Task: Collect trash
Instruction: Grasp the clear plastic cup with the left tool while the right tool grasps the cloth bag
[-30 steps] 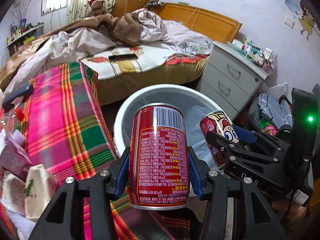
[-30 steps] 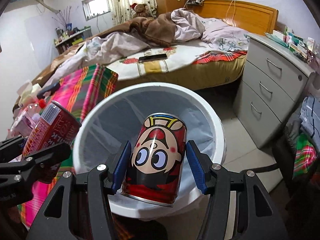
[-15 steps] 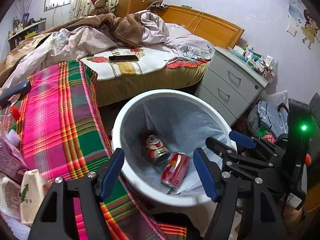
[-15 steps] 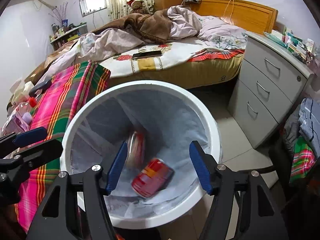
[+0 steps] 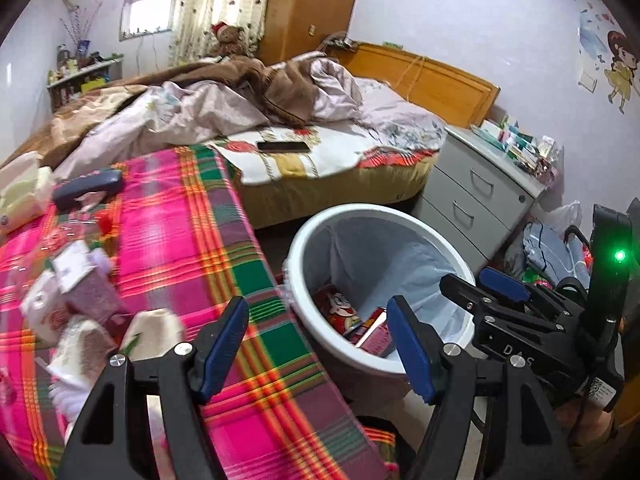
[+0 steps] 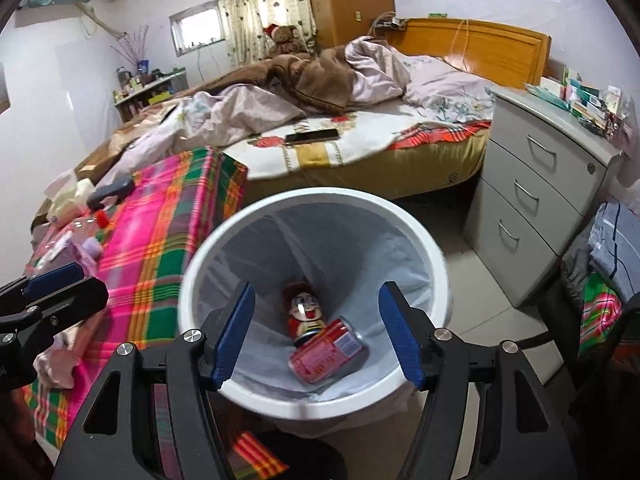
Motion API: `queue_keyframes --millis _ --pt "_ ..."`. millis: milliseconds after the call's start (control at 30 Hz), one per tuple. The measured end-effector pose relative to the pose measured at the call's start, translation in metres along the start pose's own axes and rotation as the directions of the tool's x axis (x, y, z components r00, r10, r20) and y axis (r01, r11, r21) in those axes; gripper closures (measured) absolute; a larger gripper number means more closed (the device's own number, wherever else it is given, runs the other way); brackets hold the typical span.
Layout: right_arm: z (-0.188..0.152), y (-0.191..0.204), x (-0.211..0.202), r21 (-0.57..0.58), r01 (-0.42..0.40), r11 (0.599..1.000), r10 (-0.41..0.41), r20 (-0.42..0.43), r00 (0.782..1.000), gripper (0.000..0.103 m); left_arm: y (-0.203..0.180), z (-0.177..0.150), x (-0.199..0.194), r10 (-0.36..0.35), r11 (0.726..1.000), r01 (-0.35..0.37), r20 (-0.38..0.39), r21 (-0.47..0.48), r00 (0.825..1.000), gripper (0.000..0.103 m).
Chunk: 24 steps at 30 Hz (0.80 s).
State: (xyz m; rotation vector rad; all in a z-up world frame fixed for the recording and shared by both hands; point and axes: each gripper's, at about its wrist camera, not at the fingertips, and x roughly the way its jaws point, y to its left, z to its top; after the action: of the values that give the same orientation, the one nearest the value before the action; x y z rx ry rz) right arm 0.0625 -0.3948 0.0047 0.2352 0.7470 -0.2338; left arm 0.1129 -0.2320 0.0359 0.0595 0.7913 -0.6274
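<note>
A white bin (image 6: 420, 240) with a pale liner stands on the floor beside the plaid-covered table; it also shows in the left wrist view (image 5: 316, 224). Two red cans lie at its bottom: a cartoon-face can (image 6: 302, 312) and a red text can (image 6: 328, 350), also seen in the left wrist view (image 5: 344, 314). My right gripper (image 6: 316, 336) is open and empty above the bin. My left gripper (image 5: 318, 344) is open and empty over the table edge left of the bin. Wrappers and paper scraps (image 5: 76, 296) lie on the plaid cloth.
The plaid table (image 5: 172, 232) holds a dark case (image 5: 86, 188) and tissues. The bed (image 6: 340, 152) with a phone (image 6: 312, 136) is behind. A grey drawer unit (image 6: 536, 196) stands right; clothes (image 6: 608, 256) lie piled on the floor.
Both grippers opened and dropped their cans into the bin, where the cans now lie still. Both grippers have drawn back and up; the left one has swung left over the table.
</note>
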Motion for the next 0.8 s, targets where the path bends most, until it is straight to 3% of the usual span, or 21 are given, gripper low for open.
queue_keyframes --millis 433,800 --pt "-0.011 0.066 -0.005 -0.101 -0.125 0.987 0.128 0.019 0.992 0.037 0.061 -0.028 -0.055 0.114 0.991 -0.108 0.069 -0.081 0.991 0.03" --pt "-0.023 0.125 -0.002 -0.213 -0.252 0.944 0.252 -0.025 0.967 0.037 0.14 -0.059 -0.09 0.255 0.946 -0.232 0.08 -0.228 0.964 0.03"
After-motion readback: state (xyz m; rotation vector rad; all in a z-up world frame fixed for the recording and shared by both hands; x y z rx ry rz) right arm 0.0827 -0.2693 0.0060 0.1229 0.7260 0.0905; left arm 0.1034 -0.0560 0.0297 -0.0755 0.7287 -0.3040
